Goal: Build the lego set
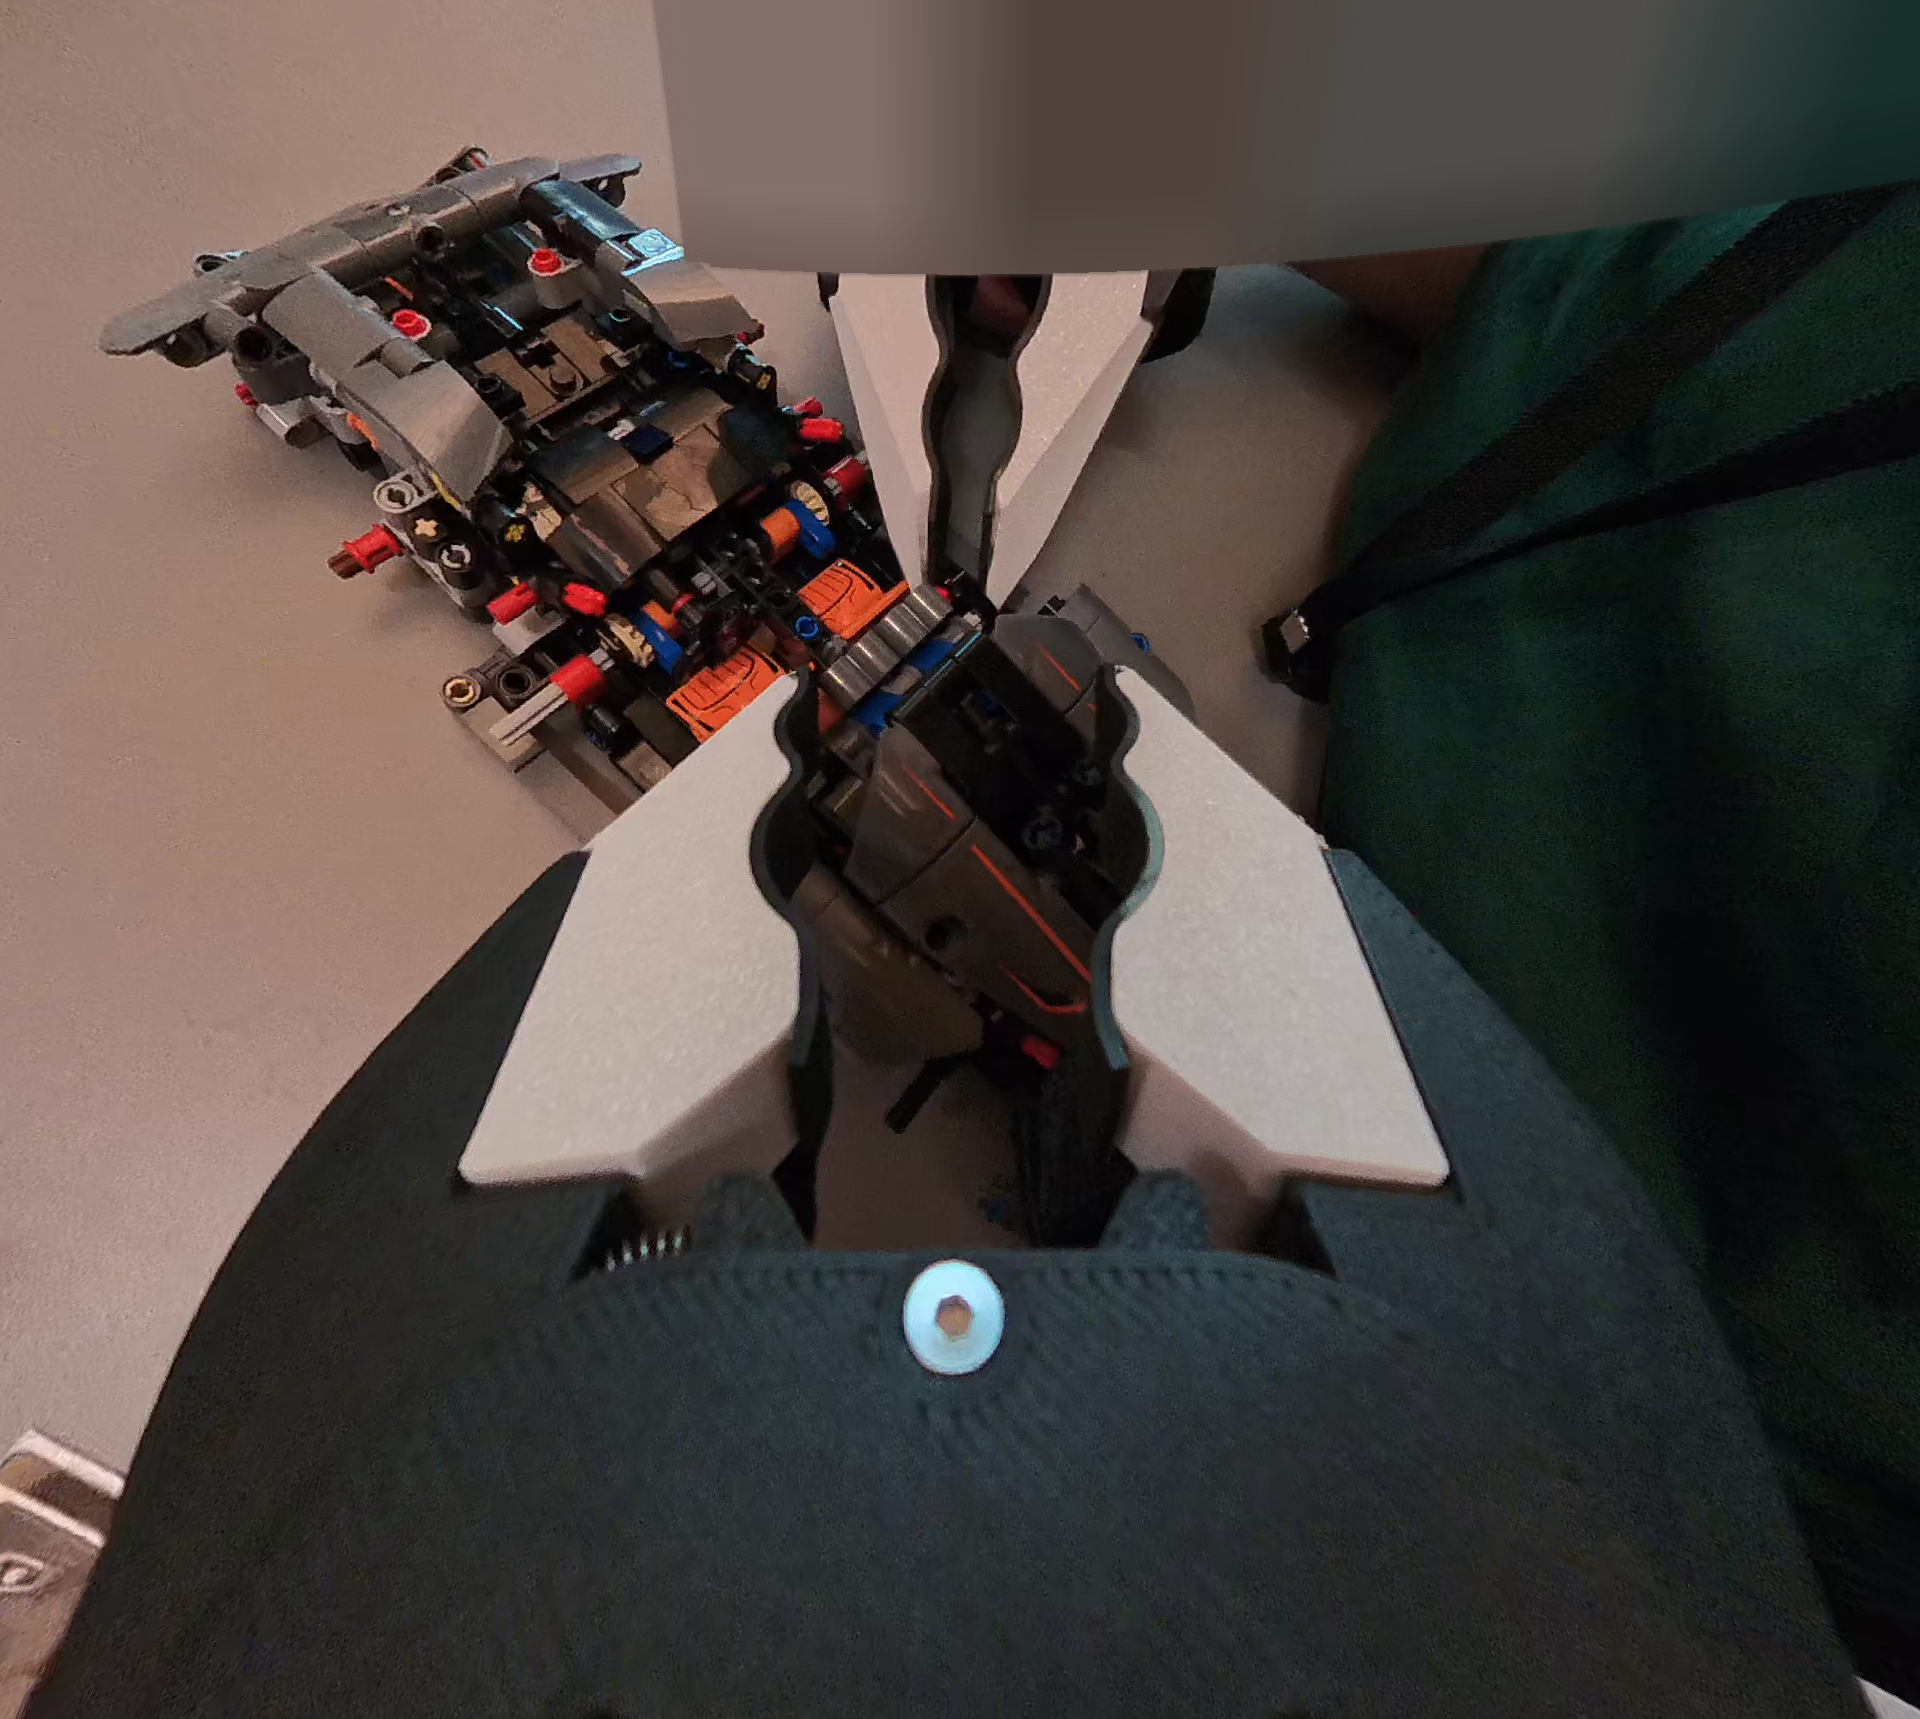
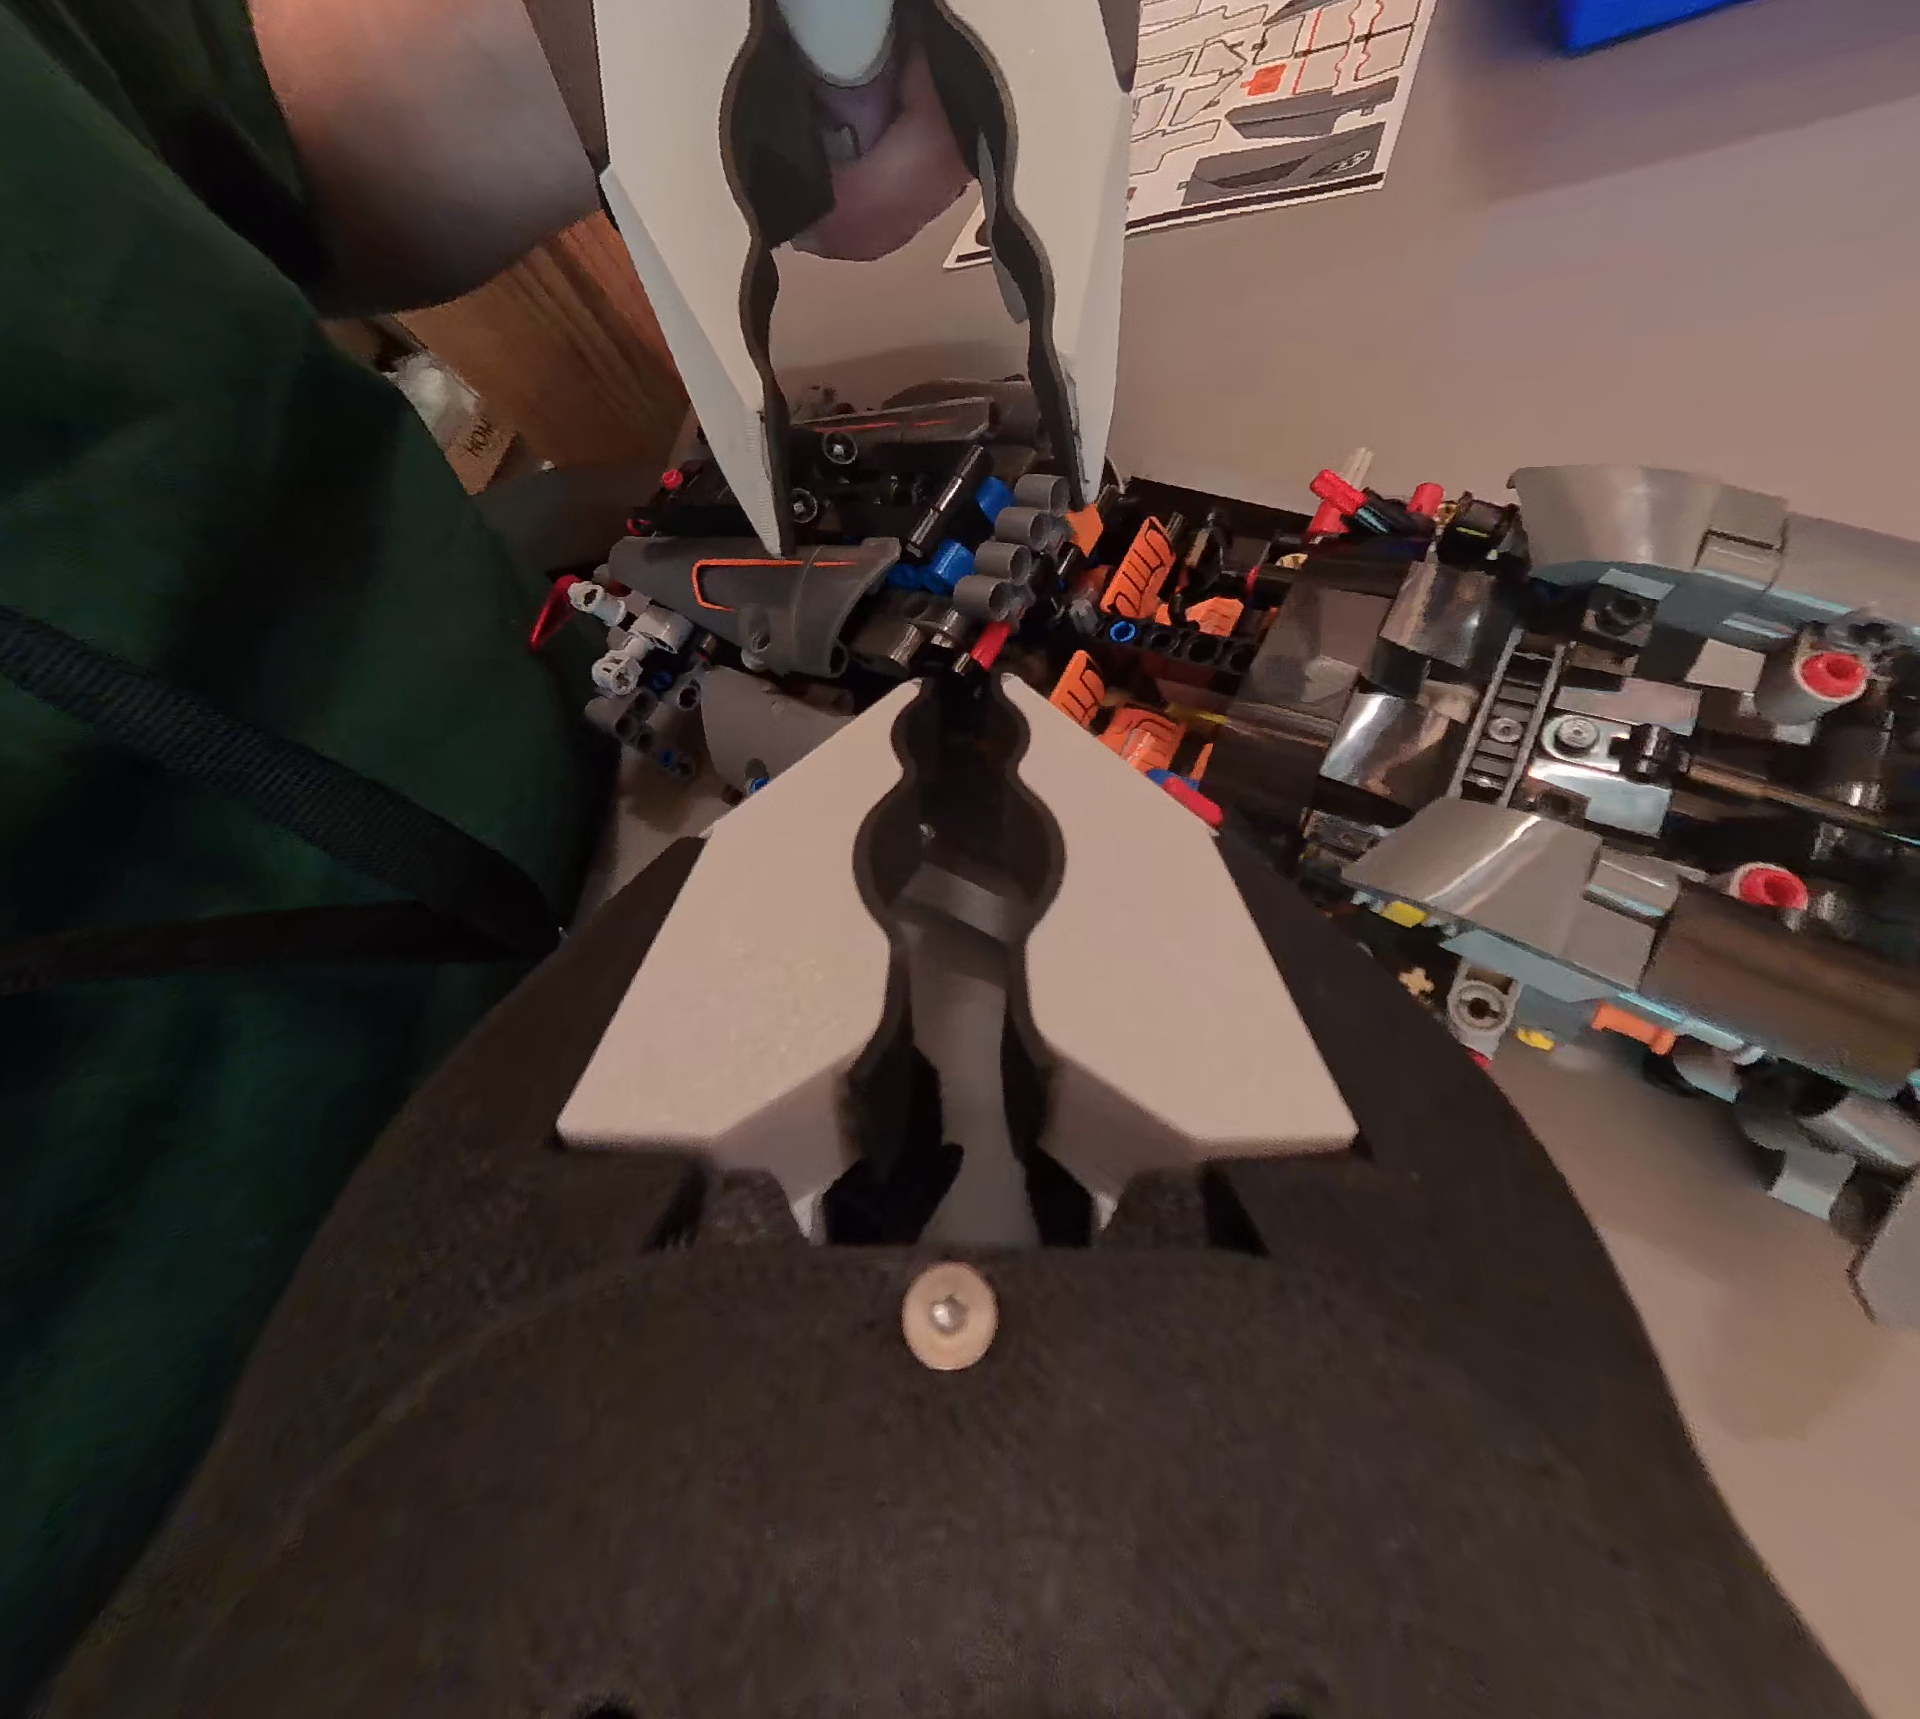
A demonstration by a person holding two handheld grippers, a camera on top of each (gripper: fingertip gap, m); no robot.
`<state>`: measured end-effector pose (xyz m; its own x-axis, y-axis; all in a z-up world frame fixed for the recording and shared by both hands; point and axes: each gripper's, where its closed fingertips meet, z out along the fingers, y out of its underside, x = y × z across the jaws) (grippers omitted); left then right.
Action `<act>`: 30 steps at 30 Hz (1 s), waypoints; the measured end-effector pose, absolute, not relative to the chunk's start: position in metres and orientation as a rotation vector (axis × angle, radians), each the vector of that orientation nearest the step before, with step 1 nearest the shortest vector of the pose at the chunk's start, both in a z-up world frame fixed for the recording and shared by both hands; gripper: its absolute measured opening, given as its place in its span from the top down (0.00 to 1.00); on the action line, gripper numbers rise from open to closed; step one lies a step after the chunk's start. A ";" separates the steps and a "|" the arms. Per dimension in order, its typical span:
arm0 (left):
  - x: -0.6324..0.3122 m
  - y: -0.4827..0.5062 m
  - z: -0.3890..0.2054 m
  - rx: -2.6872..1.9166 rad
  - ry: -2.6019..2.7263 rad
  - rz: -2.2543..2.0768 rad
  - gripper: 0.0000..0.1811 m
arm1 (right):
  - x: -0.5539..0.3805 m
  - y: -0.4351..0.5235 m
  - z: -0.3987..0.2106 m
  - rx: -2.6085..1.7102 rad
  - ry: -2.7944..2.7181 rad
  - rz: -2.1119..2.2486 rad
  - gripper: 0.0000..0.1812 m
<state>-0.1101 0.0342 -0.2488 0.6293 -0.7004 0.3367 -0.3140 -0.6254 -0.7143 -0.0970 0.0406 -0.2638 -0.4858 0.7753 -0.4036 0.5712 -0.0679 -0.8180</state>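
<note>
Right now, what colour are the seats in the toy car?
Orange, striped black: the ribbed plastic seats show best in the right wrist view.

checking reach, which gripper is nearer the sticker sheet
Left. In the right wrist view the left gripper comes down just in front of the sticker sheet and overlaps its near corner. The right gripper sits farther back, across the car.
</note>
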 end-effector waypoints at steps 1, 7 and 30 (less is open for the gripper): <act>-0.110 0.034 -0.249 -2.233 0.794 -0.817 0.72 | -0.097 0.042 -0.262 -1.486 -1.992 1.612 0.97; -0.110 0.035 -0.250 -2.234 0.793 -0.822 0.73 | -0.098 0.042 -0.260 -1.480 -1.990 1.639 0.97; -0.121 0.035 -0.252 -2.252 0.661 -0.778 0.72 | -0.105 0.035 -0.262 -1.428 -2.007 1.565 1.00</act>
